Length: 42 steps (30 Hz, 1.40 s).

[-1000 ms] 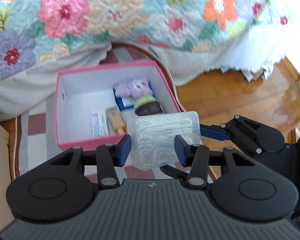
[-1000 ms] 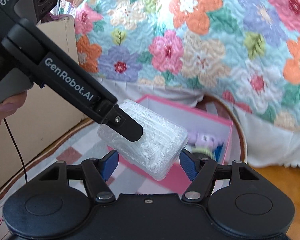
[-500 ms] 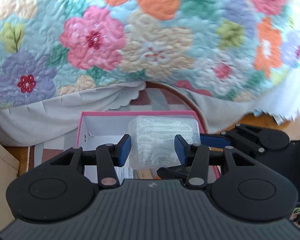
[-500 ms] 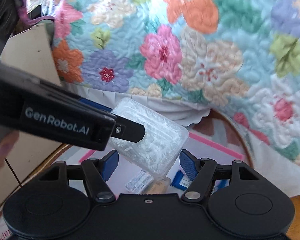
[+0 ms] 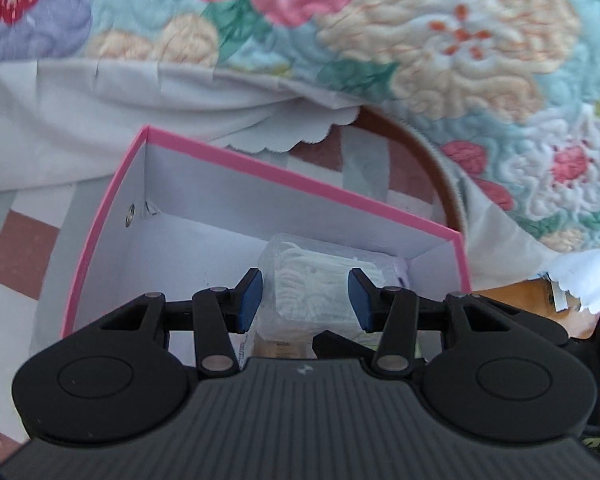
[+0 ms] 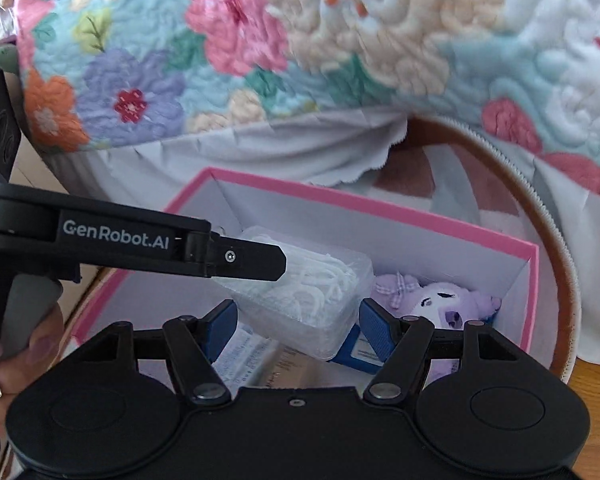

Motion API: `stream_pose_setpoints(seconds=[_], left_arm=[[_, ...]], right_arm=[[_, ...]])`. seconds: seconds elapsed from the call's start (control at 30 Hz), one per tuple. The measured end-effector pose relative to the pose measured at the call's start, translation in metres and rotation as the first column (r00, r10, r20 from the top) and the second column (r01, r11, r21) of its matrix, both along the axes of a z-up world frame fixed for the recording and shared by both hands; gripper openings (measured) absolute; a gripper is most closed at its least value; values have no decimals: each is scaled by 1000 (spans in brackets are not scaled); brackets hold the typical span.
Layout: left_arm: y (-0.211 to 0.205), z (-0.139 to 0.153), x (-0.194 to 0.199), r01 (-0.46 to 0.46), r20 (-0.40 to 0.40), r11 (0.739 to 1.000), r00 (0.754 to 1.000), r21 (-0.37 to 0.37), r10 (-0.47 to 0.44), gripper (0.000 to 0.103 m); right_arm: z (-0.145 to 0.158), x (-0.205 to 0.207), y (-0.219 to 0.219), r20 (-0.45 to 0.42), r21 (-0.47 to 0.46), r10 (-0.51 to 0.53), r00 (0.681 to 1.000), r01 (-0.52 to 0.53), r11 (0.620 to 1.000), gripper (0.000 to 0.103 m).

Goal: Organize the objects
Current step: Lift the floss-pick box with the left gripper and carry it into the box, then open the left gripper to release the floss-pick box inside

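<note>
While the floral quilt (image 6: 260,60) looms ahead, the pink box (image 5: 300,186) sits below both tools; the clear plastic case (image 6: 312,300) (full of white picks) hangs inside it, between the spread left gripper (image 5: 304,300) and spread right gripper (image 6: 298,322), just beside a purple plush (image 6: 440,304).

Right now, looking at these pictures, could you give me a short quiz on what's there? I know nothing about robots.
1. True or false: the pink box is empty.
2. What colour is the stuffed toy inside it? A green, B purple, C red.
3. Which thing shows between the pads of the left tongs and also between those of the right tongs?
Key: 1 false; 2 B; 3 the clear case of white bits.
</note>
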<state>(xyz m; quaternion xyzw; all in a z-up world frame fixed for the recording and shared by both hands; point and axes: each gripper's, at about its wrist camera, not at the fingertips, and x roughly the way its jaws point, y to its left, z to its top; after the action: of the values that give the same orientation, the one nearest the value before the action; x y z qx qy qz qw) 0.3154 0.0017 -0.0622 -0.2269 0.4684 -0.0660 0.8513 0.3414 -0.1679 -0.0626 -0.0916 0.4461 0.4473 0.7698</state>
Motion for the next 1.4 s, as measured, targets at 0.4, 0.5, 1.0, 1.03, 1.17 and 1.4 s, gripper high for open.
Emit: stream_pose_setpoints(seconds=[0.4,0.5,1.0,1.03,1.17,1.4], left_arm=[[23,-37,27,-108,-82,994,990,34,111,46],[16,-40,28,-77,-73,994,994,79,83,45],[5,-40,27,-29,-74,991,997,132,39,52],[4,-36,25,-14,-72,989,997,144,24,52],[2,-21,15,13,-67,991,998,132,-4,52],[-3,7,-18,47,-67,985,997,168,-36,54]], right_arm=[[-29,15,52,-76,-113,11,997,-20,993,62],[-36,15,56,-73,-137,16,997,-26,990,61],[-44,15,54,-76,-156,-28,997,16,988,62],[-39,15,50,-81,-141,-35,996,24,990,63],[-23,6,26,-97,-62,-51,994,45,997,64],[-1,-22,-2,-15,-14,7,1000,-7,1000,64]])
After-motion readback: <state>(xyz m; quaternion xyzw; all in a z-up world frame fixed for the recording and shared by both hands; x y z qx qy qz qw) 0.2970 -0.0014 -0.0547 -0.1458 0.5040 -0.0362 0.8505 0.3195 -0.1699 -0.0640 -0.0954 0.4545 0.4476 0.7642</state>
